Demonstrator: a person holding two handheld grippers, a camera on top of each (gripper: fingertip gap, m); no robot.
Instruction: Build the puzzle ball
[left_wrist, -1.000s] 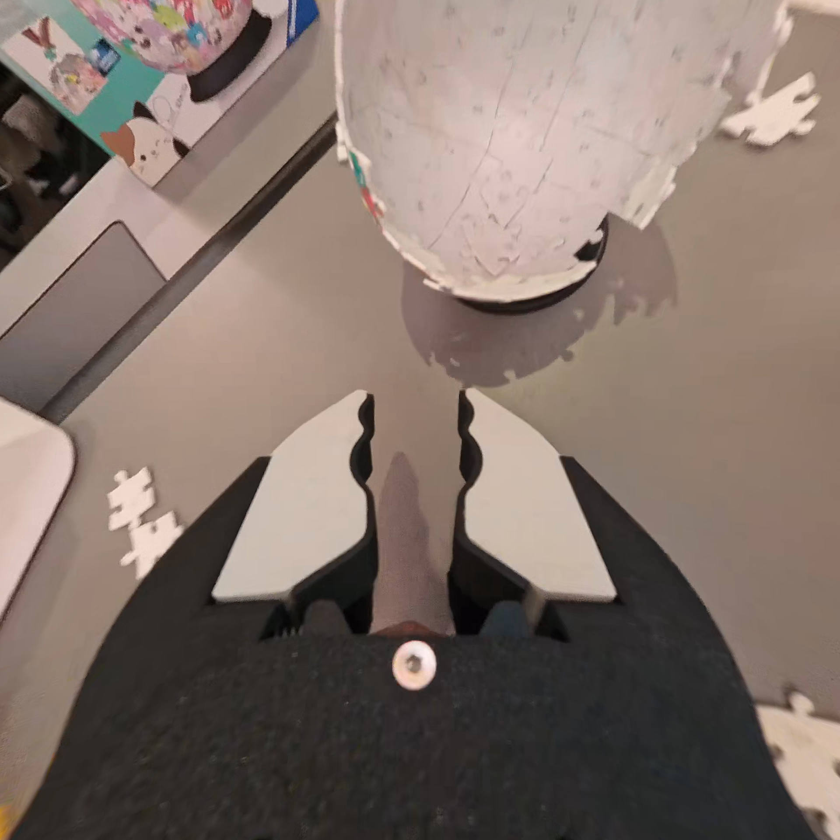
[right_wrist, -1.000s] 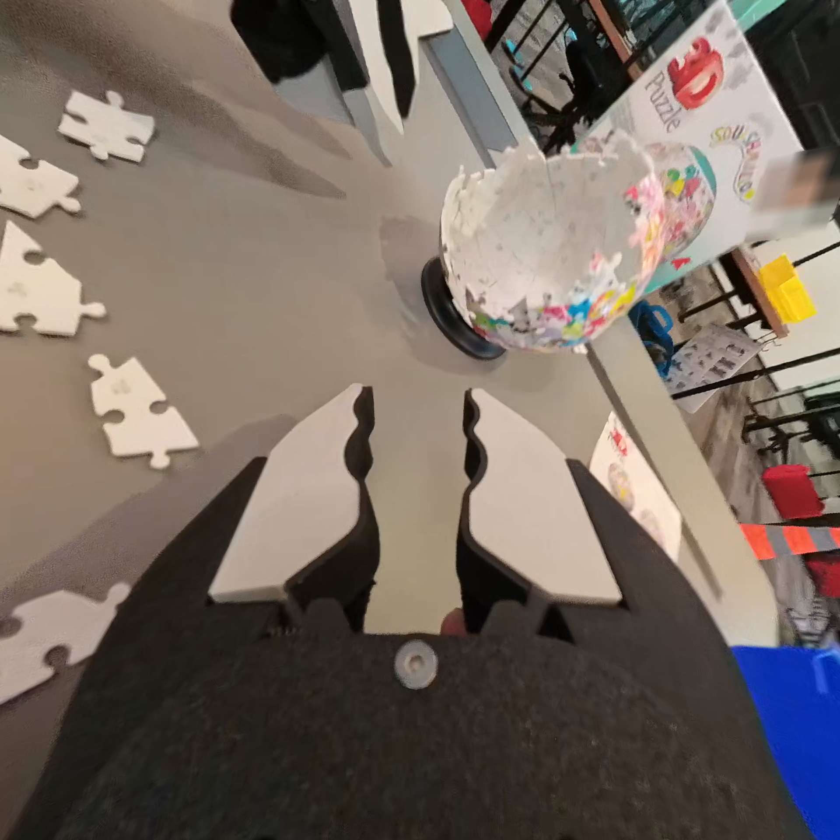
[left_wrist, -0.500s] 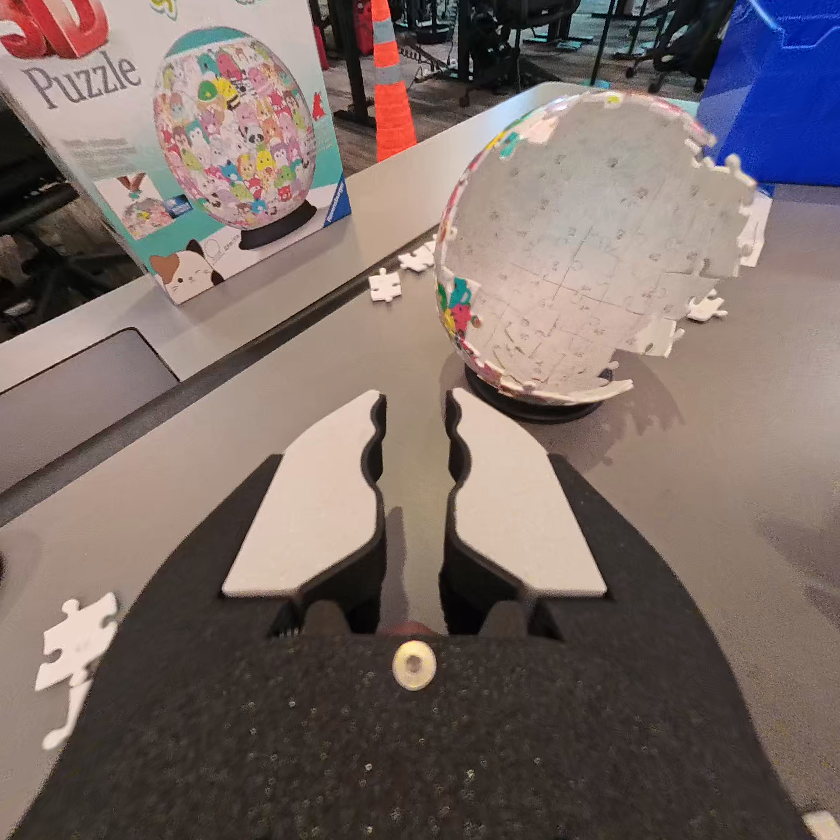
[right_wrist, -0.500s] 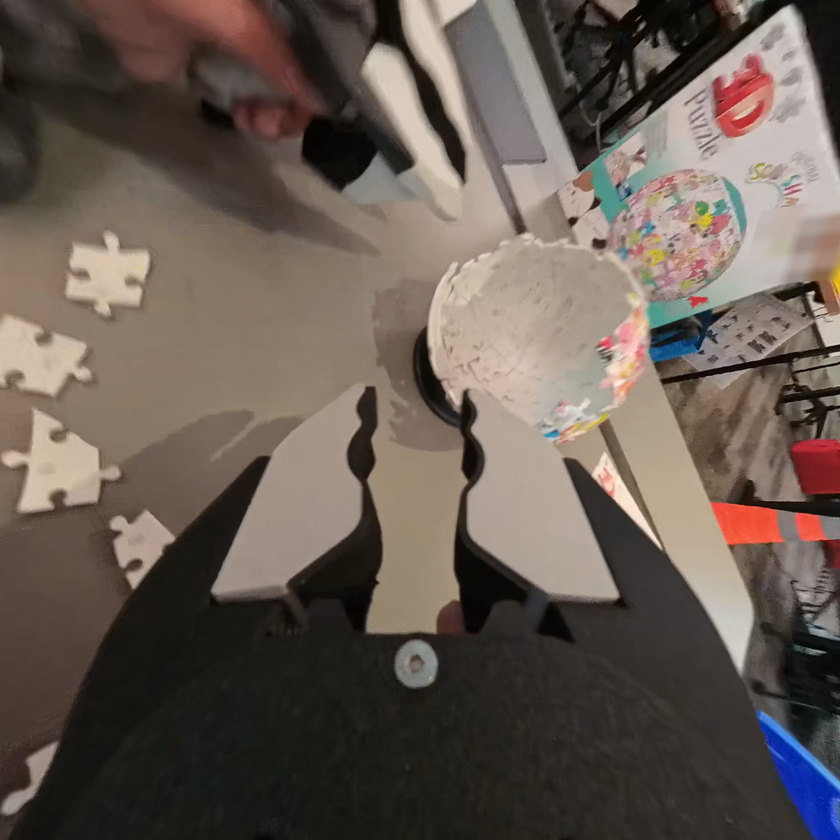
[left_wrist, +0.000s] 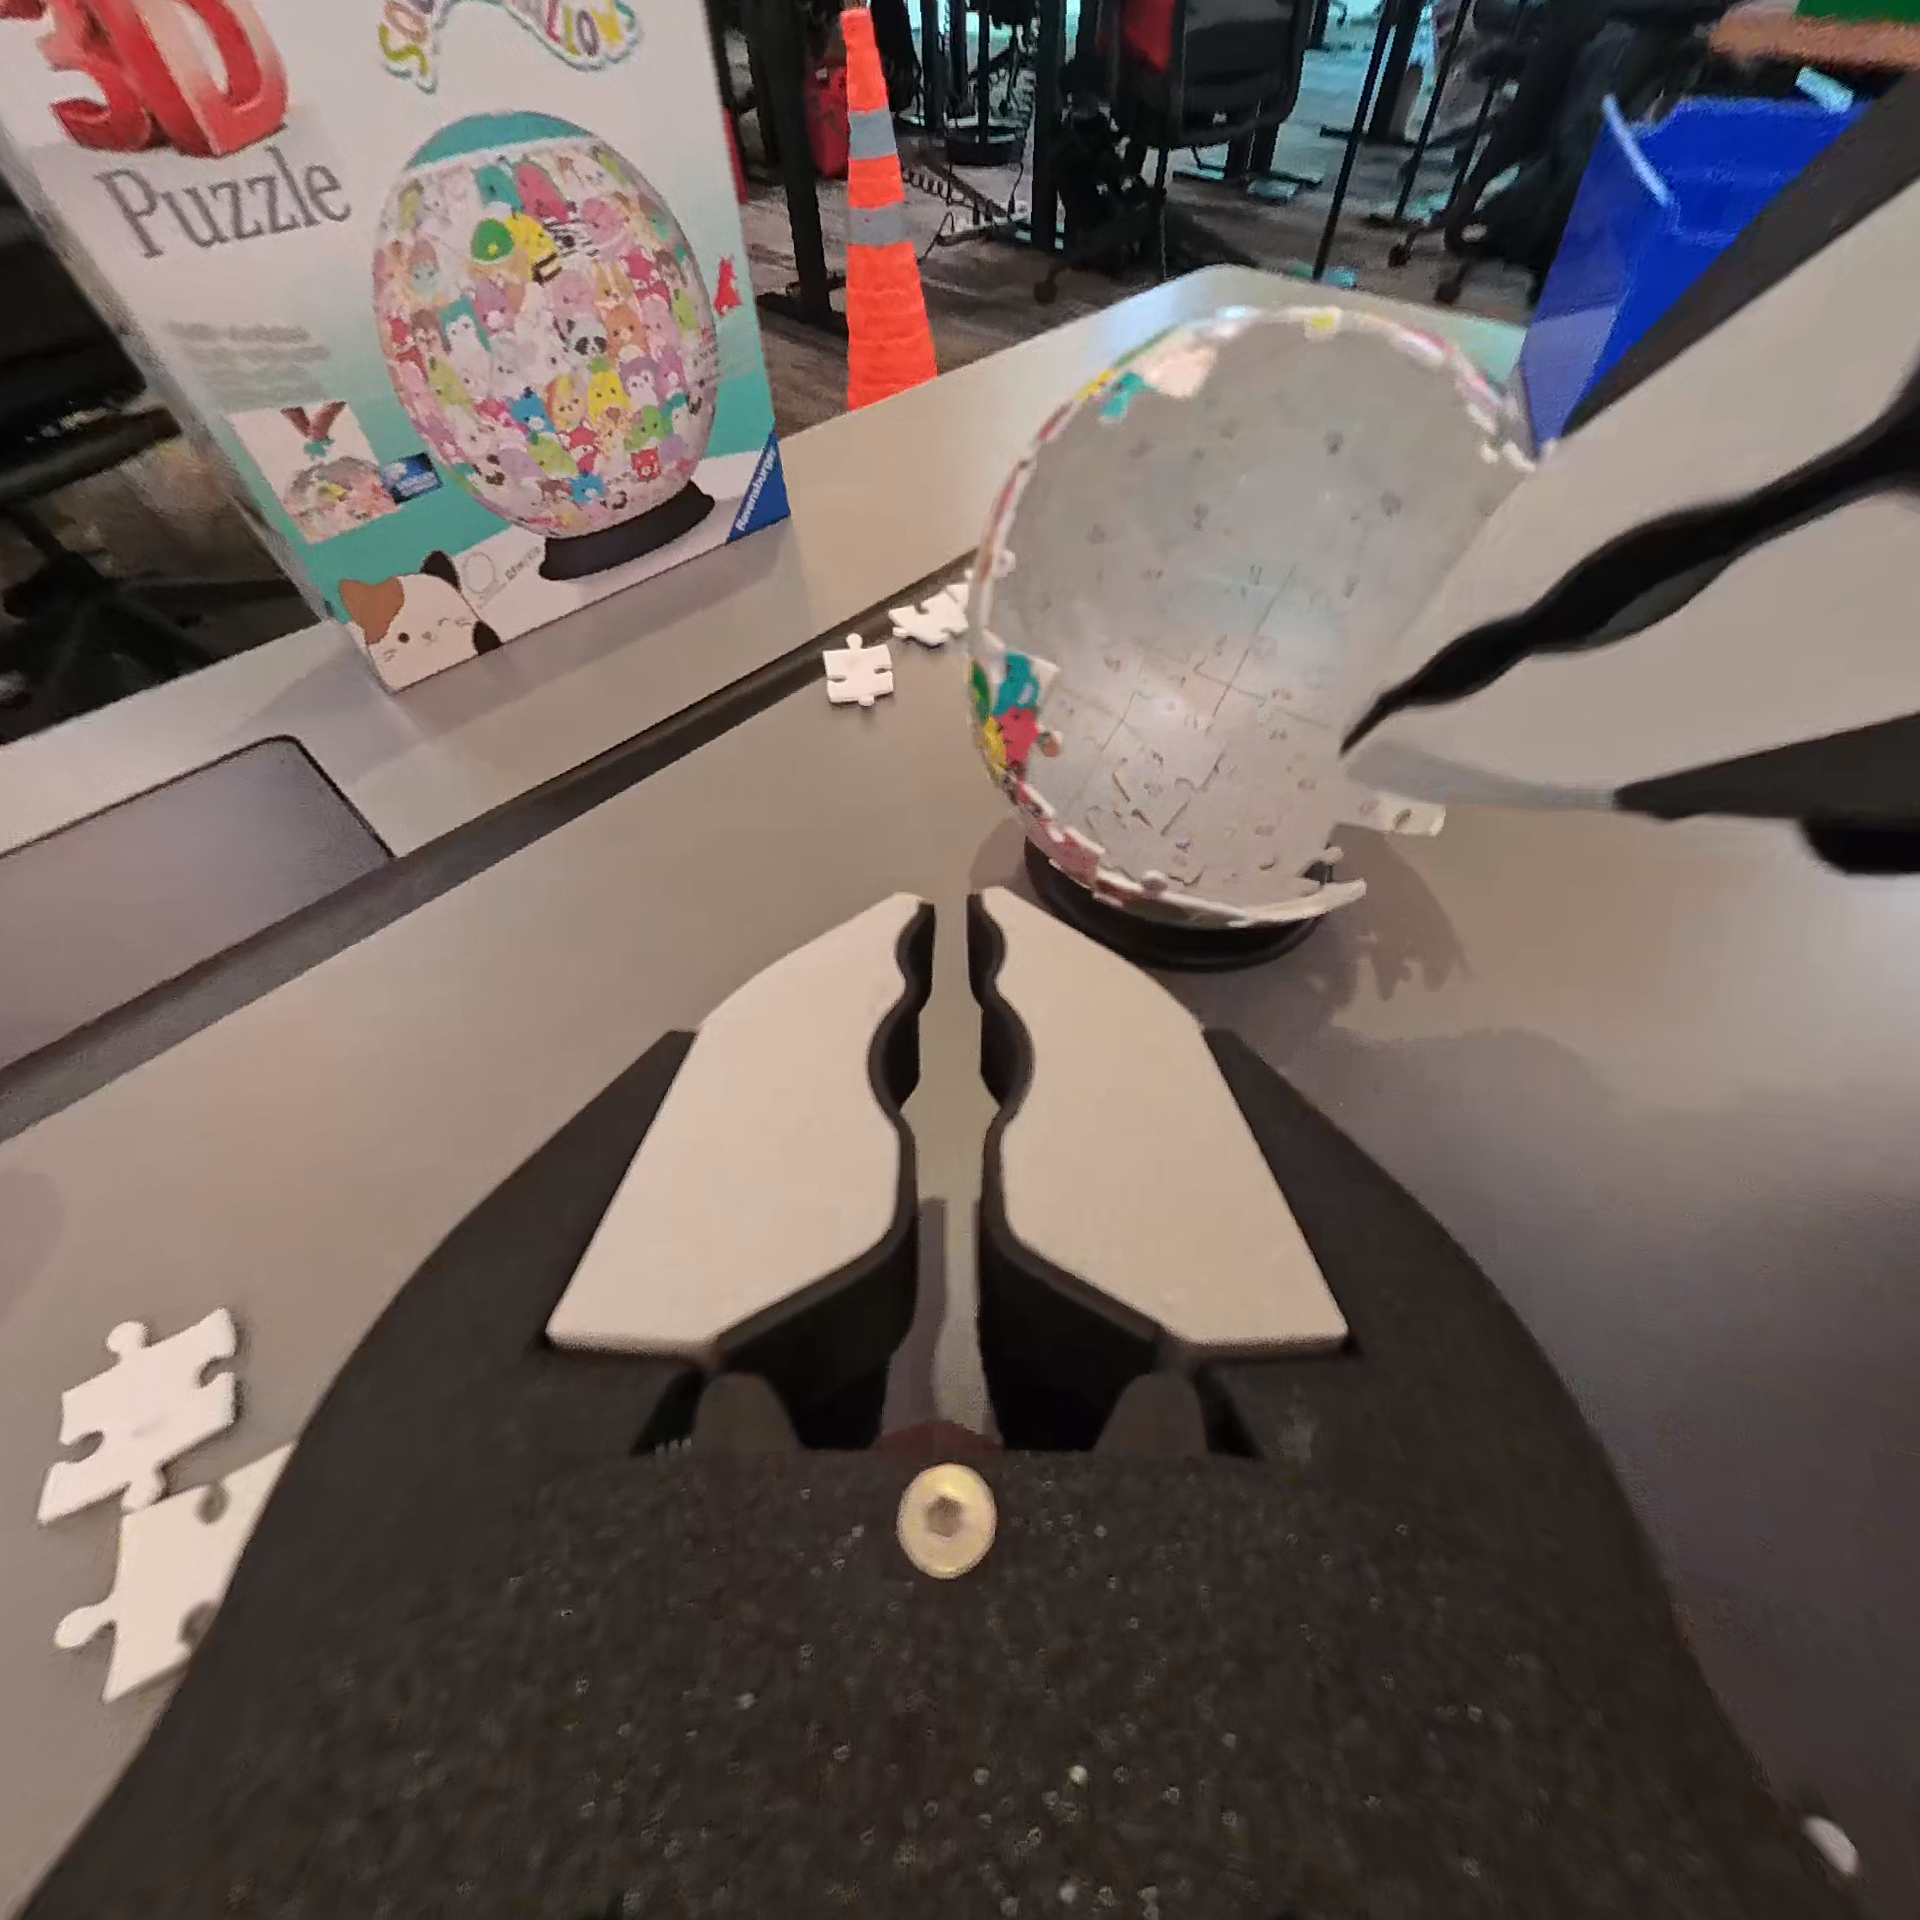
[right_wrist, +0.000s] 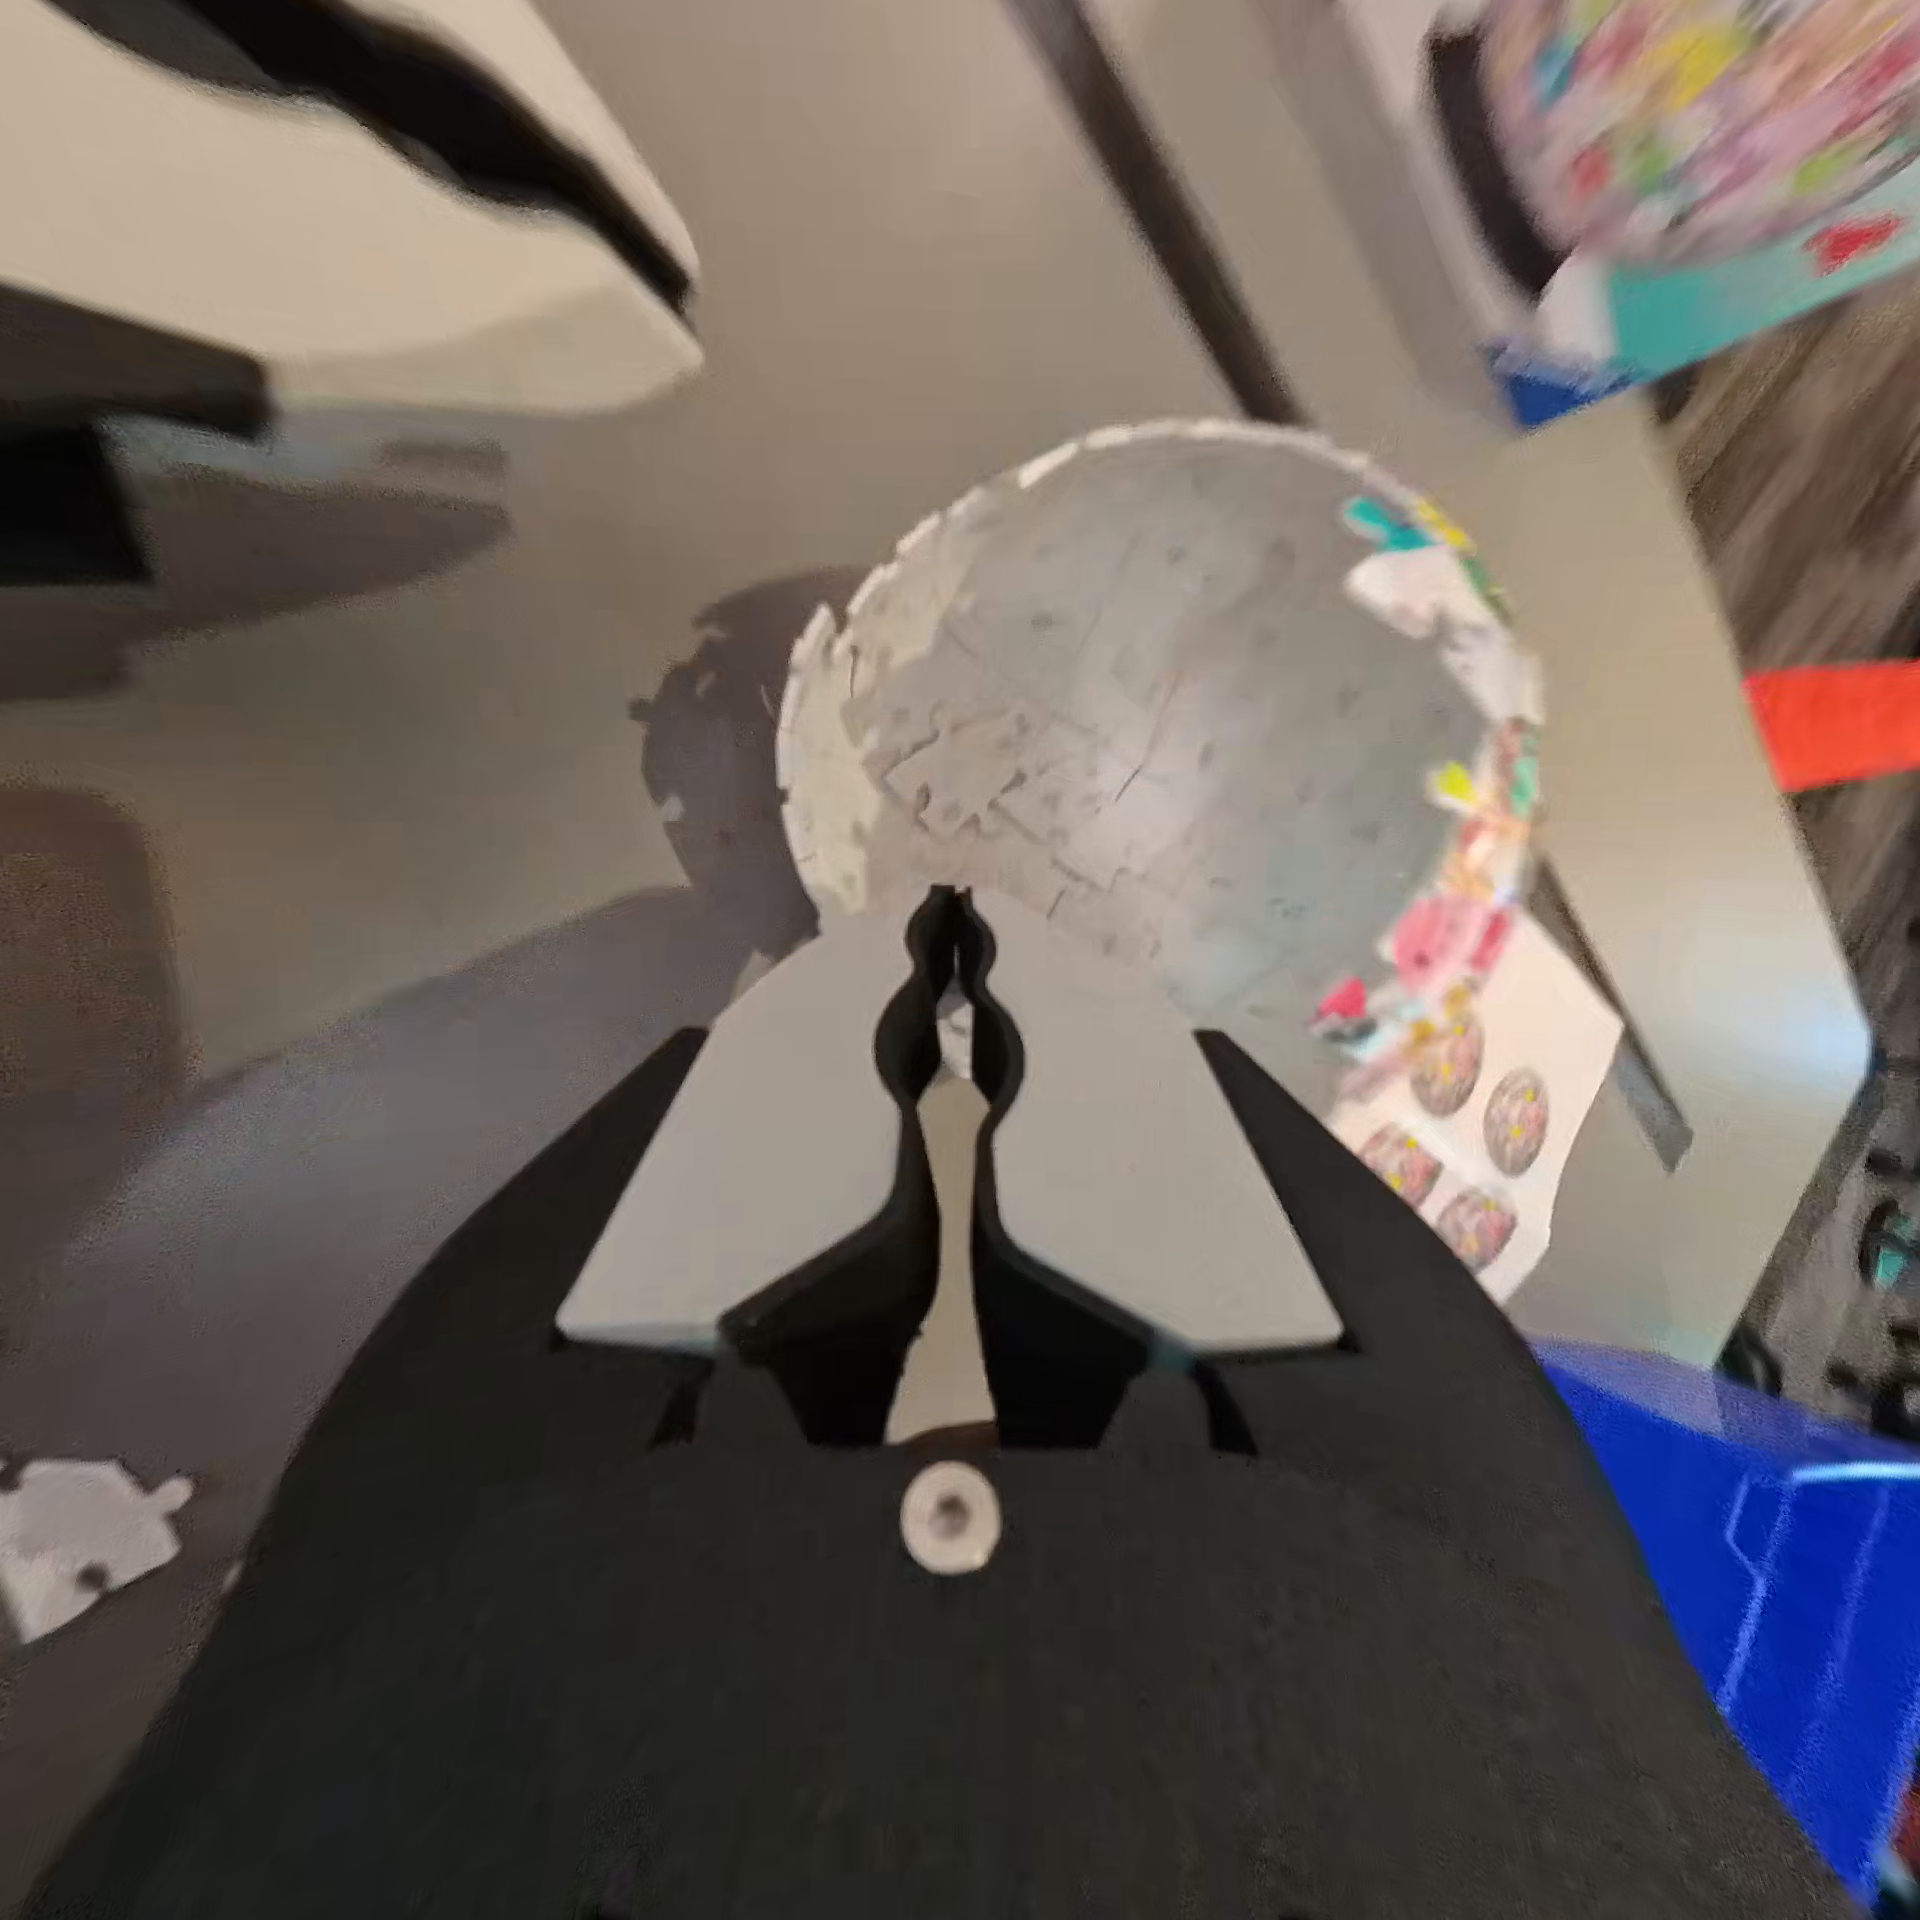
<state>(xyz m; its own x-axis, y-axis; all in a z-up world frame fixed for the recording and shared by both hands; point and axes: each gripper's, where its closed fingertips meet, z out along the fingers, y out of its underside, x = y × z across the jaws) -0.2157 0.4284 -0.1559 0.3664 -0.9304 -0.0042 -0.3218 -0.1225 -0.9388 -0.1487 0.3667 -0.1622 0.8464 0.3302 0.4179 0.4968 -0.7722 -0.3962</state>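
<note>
Grey-padded right gripper (right_wrist: 951, 914), jaws clenched at the jagged lower edge of the half-built puzzle ball (left_wrist: 1216, 644); whether a piece is pinched there cannot be told.
Left gripper (left_wrist: 951, 914): jaws nearly closed on nothing, a narrow slit between them, low over the grey table (left_wrist: 1558, 1143), just short of the ball. Ball: open white shell, coloured outside, tilted on a black ring stand (left_wrist: 1164, 930). Behind the ball to its left: loose white pieces (left_wrist: 858, 670), then the upright puzzle box (left_wrist: 416, 312). Near the left gripper's body, well apart from the ball: two more white pieces (left_wrist: 140, 1413). Far behind the ball: orange cone (left_wrist: 878, 239); blue bin (left_wrist: 1662, 218).
</note>
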